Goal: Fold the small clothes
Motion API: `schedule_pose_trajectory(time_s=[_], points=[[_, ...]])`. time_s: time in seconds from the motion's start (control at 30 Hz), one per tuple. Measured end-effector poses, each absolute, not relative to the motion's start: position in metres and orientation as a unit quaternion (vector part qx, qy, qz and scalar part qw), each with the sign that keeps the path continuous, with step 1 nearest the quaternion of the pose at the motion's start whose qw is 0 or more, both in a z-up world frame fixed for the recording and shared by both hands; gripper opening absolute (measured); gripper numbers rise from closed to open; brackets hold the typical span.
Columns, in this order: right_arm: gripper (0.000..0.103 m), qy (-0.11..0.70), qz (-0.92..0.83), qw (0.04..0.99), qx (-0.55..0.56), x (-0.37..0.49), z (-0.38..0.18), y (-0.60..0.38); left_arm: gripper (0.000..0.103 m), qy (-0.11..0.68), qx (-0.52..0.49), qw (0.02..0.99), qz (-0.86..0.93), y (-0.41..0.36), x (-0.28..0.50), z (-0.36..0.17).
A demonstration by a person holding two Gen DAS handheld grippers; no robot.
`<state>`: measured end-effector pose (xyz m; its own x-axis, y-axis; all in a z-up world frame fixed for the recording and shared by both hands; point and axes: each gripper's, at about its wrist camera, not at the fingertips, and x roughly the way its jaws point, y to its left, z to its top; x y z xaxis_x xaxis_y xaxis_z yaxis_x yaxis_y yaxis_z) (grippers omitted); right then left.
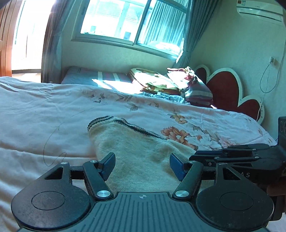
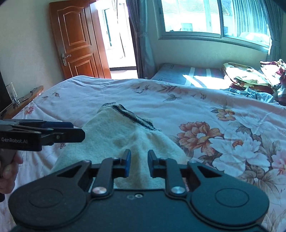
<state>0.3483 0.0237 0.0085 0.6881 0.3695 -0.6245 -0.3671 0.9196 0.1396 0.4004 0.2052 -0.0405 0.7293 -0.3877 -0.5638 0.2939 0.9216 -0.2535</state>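
Left gripper (image 1: 142, 165): jaws spread wide, grasping nothing, blue pads (image 1: 109, 165) poised low over the near part of the cream garment; seen side-on at the left edge of the right wrist view, fingers level above the cloth.
Right gripper (image 2: 139, 165): jaws parted by a narrower gap, nothing between them, hovering over the garment's near edge; seen side-on at the right edge of the left wrist view, just beside the left gripper.
Hand (image 2: 8, 171): partly visible at the left edge, wrapped around the left gripper's handle.
Garment (image 2: 116, 132): small cream fleece piece lying on the bed close in front of both grippers, dark-striped ribbed trim (image 2: 132, 116) at its far end, yellowish stain near the middle; whether either tool touches the fabric cannot be told.
Quilt (image 2: 232, 142): pale pink with large orange and white flowers, spread across the bed under the garment.
Side table (image 2: 23, 100): wooden, at the bed's far left corner, holding a clear glass (image 2: 11, 91).
Bedding pile (image 1: 160, 82): folded blankets and striped pillows heaped beyond the quilt, partly in sunlight.
Headboard (image 1: 227, 89): red heart shapes with white borders against the right wall.
Door (image 2: 78, 41): brown wooden panels, standing open beside a bright doorway.
Window (image 1: 135, 19): wide, sunlit, flanked by grey-blue curtains.
Air conditioner (image 1: 259, 9): white unit high on the right wall.
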Motion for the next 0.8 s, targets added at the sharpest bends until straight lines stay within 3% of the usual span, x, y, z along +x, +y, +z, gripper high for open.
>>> schedule_pose_trajectory(time_s=[0.53, 0.8], points=[[0.016, 0.388, 0.150, 0.908, -0.053, 0.368, -0.021, 0.025, 0.067, 0.351, -0.003, 0.923, -0.161, 0.192, 0.405, -0.069], [0.023, 0.357, 0.174, 0.917, -0.022, 0.318, 0.014, 0.024, 0.067, 0.314, -0.003, 0.936, -0.162, 0.196, 0.359, -0.037]])
